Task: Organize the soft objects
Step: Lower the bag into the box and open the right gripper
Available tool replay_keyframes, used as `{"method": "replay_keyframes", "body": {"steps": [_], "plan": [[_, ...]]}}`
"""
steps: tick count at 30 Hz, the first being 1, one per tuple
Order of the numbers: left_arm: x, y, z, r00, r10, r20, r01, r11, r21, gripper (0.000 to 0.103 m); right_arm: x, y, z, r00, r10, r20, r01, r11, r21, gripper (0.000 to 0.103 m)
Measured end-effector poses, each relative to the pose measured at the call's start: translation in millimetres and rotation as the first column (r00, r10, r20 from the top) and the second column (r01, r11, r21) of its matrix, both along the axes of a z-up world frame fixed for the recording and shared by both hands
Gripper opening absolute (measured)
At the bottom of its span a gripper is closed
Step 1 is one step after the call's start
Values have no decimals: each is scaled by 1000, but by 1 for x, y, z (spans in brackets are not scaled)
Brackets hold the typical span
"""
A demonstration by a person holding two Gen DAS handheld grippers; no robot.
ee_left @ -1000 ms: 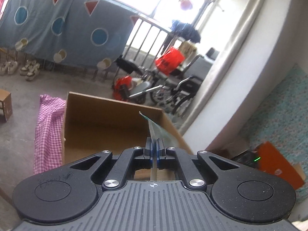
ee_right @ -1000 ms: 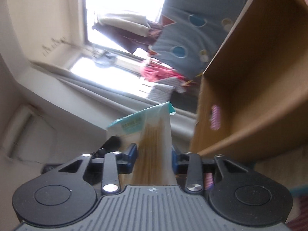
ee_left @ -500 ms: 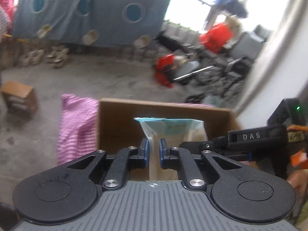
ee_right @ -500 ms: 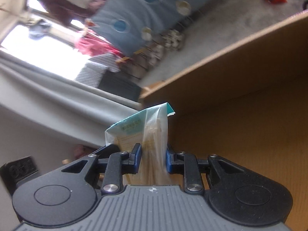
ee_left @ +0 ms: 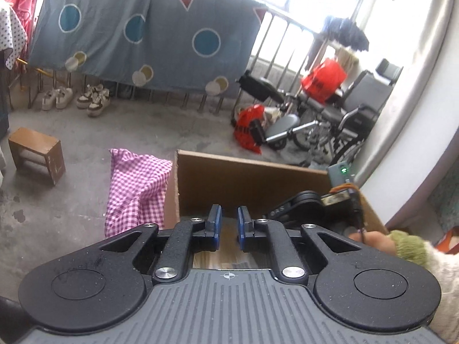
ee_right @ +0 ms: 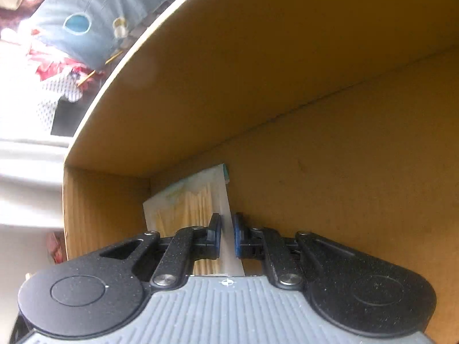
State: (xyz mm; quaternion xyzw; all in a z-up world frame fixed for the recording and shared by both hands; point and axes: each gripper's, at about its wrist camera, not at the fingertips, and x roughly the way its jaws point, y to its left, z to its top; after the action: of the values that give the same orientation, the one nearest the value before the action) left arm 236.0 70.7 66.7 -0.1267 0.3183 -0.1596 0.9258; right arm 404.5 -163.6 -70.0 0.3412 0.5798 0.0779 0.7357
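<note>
Right tongs (ee_right: 227,236): reaching down into the cardboard box (ee_right: 315,91), jaws having just been closing; they are now standing narrow with the thin clear edge of the packet (ee_right: 186,200) running between the blue pads (ee_right: 216,233). Whether the pads are actually pressing that edge is not clear from this view.
Packet: a clear plastic pack with pale stick-like contents and a teal corner, lying in the corner of the box where two walls meet, its bulk sitting to the left of and beyond the right tongs.
Left tongs (ee_left: 228,226): hovering over the near rim of the same cardboard box (ee_left: 252,177), jaws drawn in to a narrow gap, nothing sitting between the blue pads (ee_left: 216,223).
Right tongs from the left view: the black body (ee_left: 304,209) is showing inside the box, to the right of the left tongs, with a hand (ee_left: 373,240) in a green cuff (ee_left: 410,246) behind it.
Surroundings: a pink checked cloth (ee_left: 134,189) is draping just beside the box's left wall; a small wooden stool (ee_left: 36,154) is standing well apart on the concrete floor (ee_left: 114,129).
</note>
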Motion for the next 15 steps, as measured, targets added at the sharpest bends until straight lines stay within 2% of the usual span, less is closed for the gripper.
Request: {"method": "replay_keyframes", "body": {"steps": [4,7,9,12,13,15], "plan": [[-9,3,2,1000,10,21,-10,1000,1,12,-2,12,-1,998,-65,15,65,998,13,10],[-12,2,1,1000,8,21,-8,1000,-2,20,-14,10,-6,993,-117,22,117,993,24,10],[-17,3,0,999,18,31,-19,1000,6,31,-19,13,-5,989,-145,38,145,989,16,10],[-26,4,0,999,30,39,-30,1000,6,38,-20,13,-9,992,-121,27,120,992,44,13],[-30,5,0,999,33,40,-33,999,2,41,-22,14,-9,994,-108,18,107,993,50,17],[-37,7,1,998,45,47,-46,999,1,56,-22,14,-7,996,-88,7,88,995,51,21]]}}
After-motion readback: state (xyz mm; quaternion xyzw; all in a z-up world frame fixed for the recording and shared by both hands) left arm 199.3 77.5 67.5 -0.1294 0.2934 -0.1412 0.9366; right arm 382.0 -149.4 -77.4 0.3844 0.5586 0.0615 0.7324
